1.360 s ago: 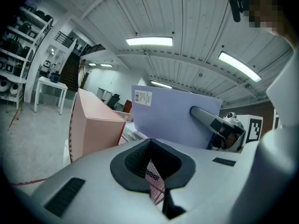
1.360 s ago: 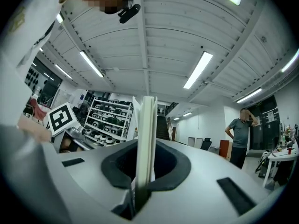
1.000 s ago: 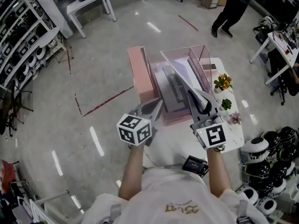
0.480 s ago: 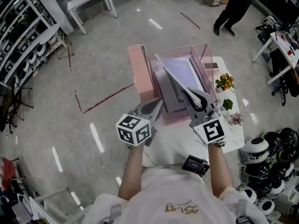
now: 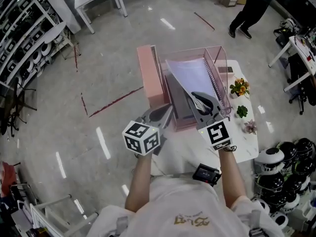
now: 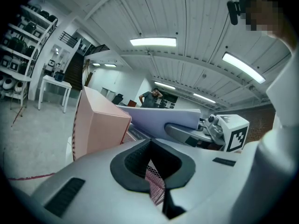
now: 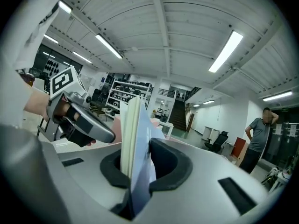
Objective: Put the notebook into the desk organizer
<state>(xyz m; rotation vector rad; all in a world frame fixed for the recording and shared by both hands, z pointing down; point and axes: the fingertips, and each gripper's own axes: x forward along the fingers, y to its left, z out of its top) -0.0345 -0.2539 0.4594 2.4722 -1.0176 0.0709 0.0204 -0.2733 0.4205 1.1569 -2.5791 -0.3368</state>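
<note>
A pink desk organizer (image 5: 149,78) with clear pink walls stands on the white table (image 5: 245,138). The lavender spiral notebook (image 5: 190,77) leans tilted inside it, its spine towards the right wall. My right gripper (image 5: 200,99) holds the notebook's near edge; its jaws are opening, with the notebook (image 7: 133,125) still pressed between the pads. My left gripper (image 5: 165,113) is at the organizer's near left corner, shut on a pink mesh wall (image 6: 157,186). From the left gripper view the organizer's pink side (image 6: 98,125) and the notebook (image 6: 159,119) rise ahead.
Orange flowers (image 5: 237,87) and small plants (image 5: 240,110) stand on the table right of the organizer. Helmets (image 5: 286,167) are piled on the floor at right. A person (image 5: 252,9) walks at the far right. Shelving (image 5: 19,38) lines the left.
The right gripper moved forward over the organizer, and the notebook swung from lying flatter to steeper, deeper between the walls. The left gripper stayed put.
</note>
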